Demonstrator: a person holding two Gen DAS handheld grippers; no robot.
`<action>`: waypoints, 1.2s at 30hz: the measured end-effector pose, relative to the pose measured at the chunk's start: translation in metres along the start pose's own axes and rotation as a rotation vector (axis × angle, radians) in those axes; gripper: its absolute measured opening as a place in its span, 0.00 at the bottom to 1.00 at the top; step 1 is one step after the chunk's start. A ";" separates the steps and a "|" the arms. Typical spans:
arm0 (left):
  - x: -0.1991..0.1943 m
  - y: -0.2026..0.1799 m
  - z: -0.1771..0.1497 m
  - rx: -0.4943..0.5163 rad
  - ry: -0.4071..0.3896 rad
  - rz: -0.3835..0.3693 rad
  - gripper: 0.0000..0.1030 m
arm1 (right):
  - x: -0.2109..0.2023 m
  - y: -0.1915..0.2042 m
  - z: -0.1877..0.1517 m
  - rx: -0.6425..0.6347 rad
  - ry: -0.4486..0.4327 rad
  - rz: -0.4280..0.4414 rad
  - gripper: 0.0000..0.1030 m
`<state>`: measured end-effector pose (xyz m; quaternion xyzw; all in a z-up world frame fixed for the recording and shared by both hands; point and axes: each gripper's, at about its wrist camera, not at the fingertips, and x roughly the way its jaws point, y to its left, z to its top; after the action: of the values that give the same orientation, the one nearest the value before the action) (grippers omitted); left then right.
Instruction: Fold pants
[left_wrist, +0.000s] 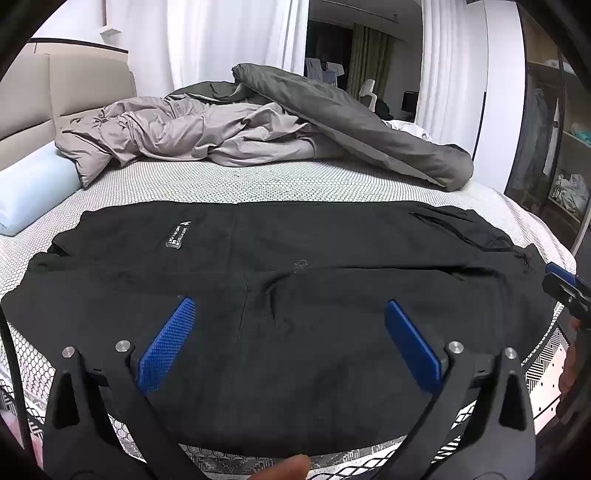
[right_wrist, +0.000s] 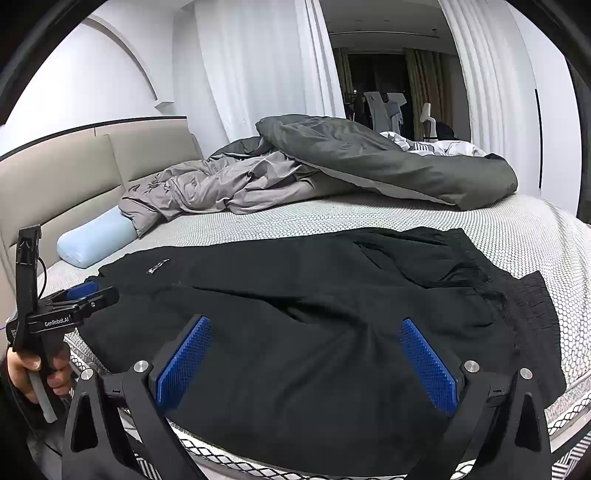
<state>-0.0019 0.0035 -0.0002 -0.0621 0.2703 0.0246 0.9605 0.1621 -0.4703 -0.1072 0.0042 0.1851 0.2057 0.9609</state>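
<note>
Showing only rightward: pants (right_wrist: 314, 332) waistband (right_wrist: 461, 254).

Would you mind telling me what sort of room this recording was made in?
Most likely a bedroom in a home. The black pants lie on a bed with a padded headboard, a rumpled grey duvet and a blue pillow, and white curtains hang behind.

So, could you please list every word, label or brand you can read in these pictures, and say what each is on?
"GenRobot.AI": white lettering on the body of the left gripper, seen from the right wrist.
White print on the black patch on the pants: too small and blurred to read.
No other text is visible.
</note>
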 end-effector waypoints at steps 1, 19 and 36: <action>0.000 0.000 0.000 0.001 0.000 0.000 0.99 | 0.000 0.000 0.000 0.000 -0.002 0.002 1.00; 0.000 0.000 0.000 0.000 0.000 0.000 0.99 | 0.000 -0.004 0.002 0.006 -0.008 0.000 1.00; 0.000 -0.001 0.000 0.001 0.000 0.001 0.99 | -0.001 -0.006 0.000 0.014 -0.008 -0.010 1.00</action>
<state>-0.0018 0.0029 -0.0002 -0.0615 0.2703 0.0252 0.9605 0.1631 -0.4761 -0.1074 0.0109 0.1825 0.1997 0.9626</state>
